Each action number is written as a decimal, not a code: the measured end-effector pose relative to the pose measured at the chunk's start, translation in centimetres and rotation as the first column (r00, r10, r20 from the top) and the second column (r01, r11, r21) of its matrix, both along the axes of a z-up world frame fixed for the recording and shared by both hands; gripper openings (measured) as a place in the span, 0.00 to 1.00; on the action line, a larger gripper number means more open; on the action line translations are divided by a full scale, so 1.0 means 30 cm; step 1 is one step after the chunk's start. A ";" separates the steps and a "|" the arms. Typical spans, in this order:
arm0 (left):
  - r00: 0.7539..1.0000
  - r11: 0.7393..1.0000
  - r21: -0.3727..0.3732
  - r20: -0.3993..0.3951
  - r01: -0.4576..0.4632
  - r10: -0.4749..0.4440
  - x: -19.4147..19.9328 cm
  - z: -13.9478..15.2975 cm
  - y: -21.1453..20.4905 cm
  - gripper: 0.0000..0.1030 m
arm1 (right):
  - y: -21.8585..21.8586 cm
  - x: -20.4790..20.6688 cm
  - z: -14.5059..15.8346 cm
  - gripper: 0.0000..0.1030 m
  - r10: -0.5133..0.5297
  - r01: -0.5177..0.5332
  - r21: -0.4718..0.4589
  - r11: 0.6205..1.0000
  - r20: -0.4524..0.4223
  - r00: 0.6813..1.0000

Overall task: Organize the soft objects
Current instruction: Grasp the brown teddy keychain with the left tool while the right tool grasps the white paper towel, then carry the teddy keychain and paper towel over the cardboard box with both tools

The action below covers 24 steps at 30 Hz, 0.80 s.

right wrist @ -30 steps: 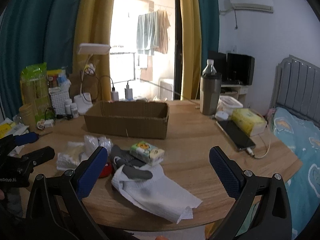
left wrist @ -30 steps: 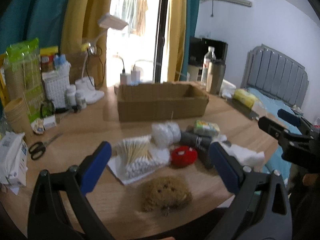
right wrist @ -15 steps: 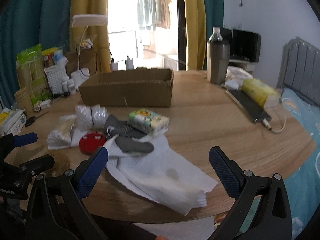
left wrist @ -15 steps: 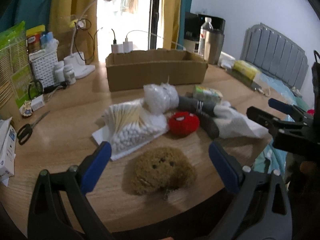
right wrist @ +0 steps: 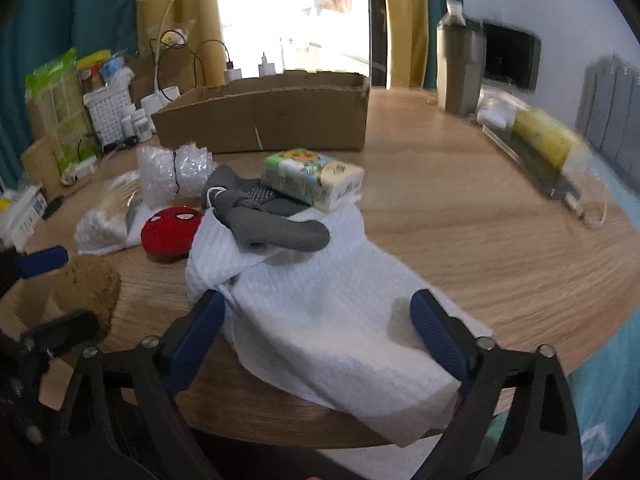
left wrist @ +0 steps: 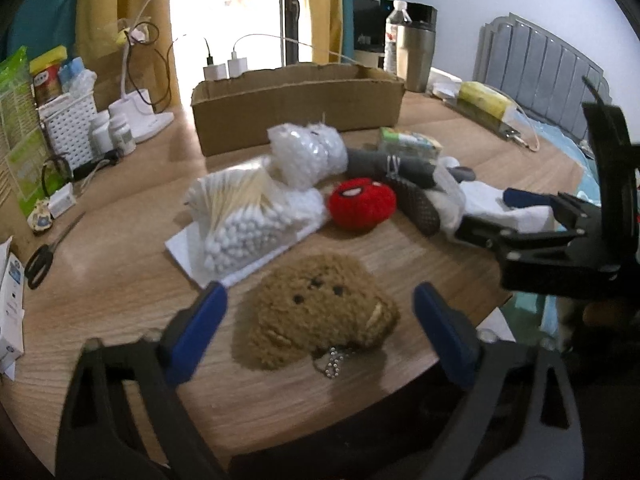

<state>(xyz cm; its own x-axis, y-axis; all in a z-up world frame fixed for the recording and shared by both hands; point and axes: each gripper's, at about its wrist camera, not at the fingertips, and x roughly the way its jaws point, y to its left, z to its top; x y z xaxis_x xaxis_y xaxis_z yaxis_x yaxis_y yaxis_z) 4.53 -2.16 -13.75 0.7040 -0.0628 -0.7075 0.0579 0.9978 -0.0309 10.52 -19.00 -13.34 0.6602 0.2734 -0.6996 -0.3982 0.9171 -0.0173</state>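
Note:
A brown plush toy (left wrist: 320,312) lies on the wooden table near its front edge, between the fingers of my open left gripper (left wrist: 316,320). Behind it lie a red knitted ball (left wrist: 362,204), a bag of cotton swabs (left wrist: 248,216), a bubble-wrap bundle (left wrist: 308,152), grey socks (right wrist: 272,228) and a tissue pack (right wrist: 312,178). My right gripper (right wrist: 320,320) is open over a white cloth (right wrist: 328,312). The plush also shows in the right wrist view (right wrist: 84,284). A cardboard box (left wrist: 296,104) stands open behind the pile.
Scissors (left wrist: 40,260), a white basket (left wrist: 72,128), pill bottles (left wrist: 116,136) and a lamp base (left wrist: 148,120) stand at the left. A steel tumbler (right wrist: 460,68), a yellow pack (right wrist: 548,140) and a phone with cable (right wrist: 560,192) sit at the right. The table edge is close in front.
Both grippers have moved forward and down toward the table. The left one now frames the brown plush; the right one now hangs over the white cloth. Both stay open.

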 end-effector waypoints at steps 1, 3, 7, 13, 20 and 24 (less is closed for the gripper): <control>1.000 1.000 0.000 -0.005 0.002 -0.002 0.003 -0.002 0.000 0.85 | 0.004 0.000 -0.001 0.91 0.004 -0.004 -0.007 1.000 0.003 1.000; 1.000 1.000 -0.002 -0.016 0.003 -0.003 0.008 -0.008 0.000 0.82 | 0.006 -0.003 -0.001 0.85 0.012 -0.012 -0.017 1.000 0.012 1.000; 1.000 1.000 -0.004 -0.022 0.014 -0.014 0.010 -0.012 -0.006 0.70 | 0.010 -0.006 0.001 0.69 0.028 -0.028 -0.024 0.999 0.023 0.999; 0.999 0.999 -0.008 -0.023 0.043 -0.043 0.008 -0.011 -0.019 0.64 | 0.013 -0.014 0.011 0.19 0.071 -0.072 0.008 0.997 0.016 0.997; 0.999 0.998 -0.035 0.013 0.047 -0.047 -0.001 0.013 -0.009 0.61 | 0.007 -0.057 0.086 0.13 0.114 -0.117 0.035 0.993 0.085 0.990; 0.997 0.998 -0.038 0.058 0.058 -0.056 -0.016 0.048 -0.011 0.61 | 0.003 -0.078 0.143 0.13 0.122 -0.128 0.047 0.991 0.125 0.985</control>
<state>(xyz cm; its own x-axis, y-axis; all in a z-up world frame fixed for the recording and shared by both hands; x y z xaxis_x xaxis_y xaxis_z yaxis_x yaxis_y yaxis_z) 4.06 -2.48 -12.31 0.7375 -0.1313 -0.6625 0.1174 0.9909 -0.0658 8.17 -18.90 -9.06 0.6975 0.3945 -0.5983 -0.5076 0.8613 -0.0239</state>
